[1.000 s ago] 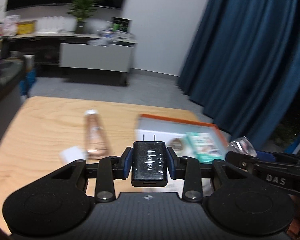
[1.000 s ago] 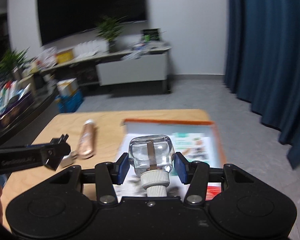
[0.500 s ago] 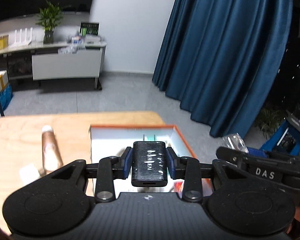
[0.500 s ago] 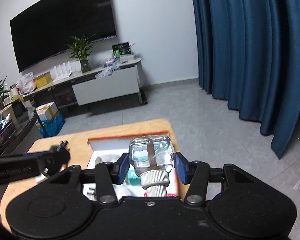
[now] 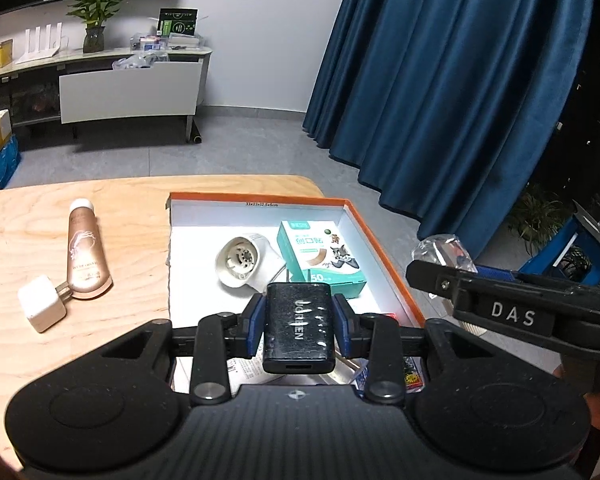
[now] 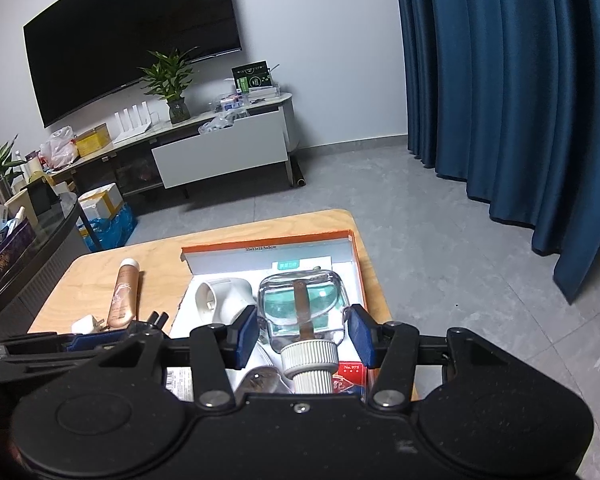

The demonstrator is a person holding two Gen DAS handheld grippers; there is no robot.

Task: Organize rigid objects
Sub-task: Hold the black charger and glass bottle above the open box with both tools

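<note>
Two sets of fingers pinch a charger (image 5: 299, 326) and bottle (image 6: 302, 312) over the wooden table (image 5: 132, 216).

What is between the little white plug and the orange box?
Only bare wooden table, seen in the left wrist view. The white plug touches the bronze tube on its other side, away from the orange box.

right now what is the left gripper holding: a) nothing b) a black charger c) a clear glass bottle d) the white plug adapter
b: the left gripper is shut on the black charger, poised above the orange-rimmed box.
</note>
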